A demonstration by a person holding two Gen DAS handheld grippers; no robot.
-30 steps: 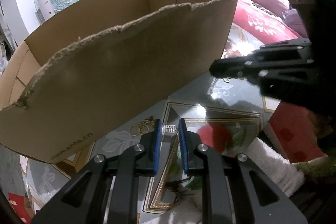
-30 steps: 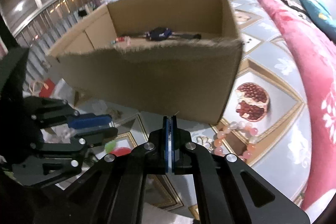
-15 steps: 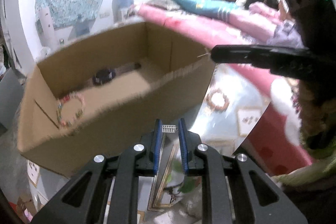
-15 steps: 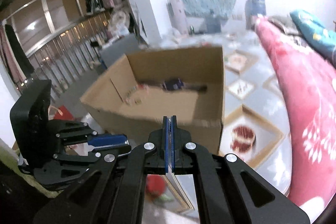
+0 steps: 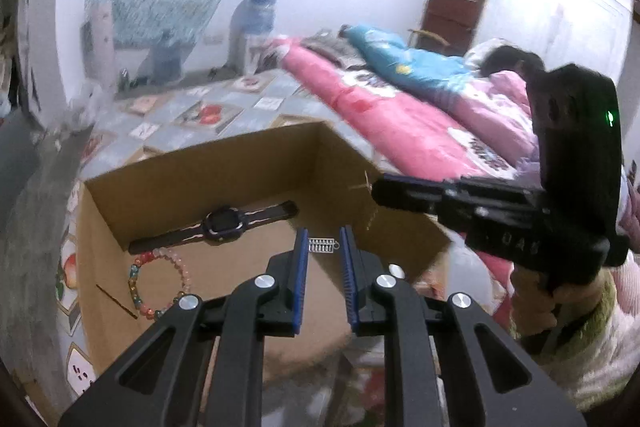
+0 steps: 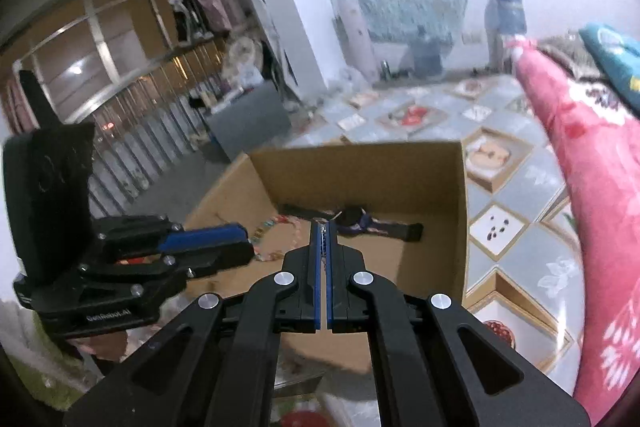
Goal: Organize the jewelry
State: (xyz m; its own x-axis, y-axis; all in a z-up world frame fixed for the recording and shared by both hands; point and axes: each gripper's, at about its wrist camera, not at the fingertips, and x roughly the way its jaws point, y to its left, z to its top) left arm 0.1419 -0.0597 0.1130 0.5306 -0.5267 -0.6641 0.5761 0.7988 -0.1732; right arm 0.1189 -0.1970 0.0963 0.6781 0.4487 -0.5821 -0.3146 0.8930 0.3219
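— Where are things?

— Cardboard box (image 5: 192,187) below both tools, open top. Inside: black watch (image 5: 222,223) against the far wall, bead bracelet (image 5: 158,283) nearer its left side.

— Your fingers?

— Left gripper (image 5: 324,251) pinches a small silver clasp piece (image 5: 325,245) crosswise between the pads, over the box. Right gripper (image 6: 323,227) is pressed together on a thin chain (image 6: 322,233); detail too small to say more.

— Step?

— Carry is done, I judge; drop-off next. Lower, spread the pads, release inside clear of the watch.

left hand-held gripper (image 5: 324,247): fingers slightly apart | right hand-held gripper (image 6: 323,231): fingers together
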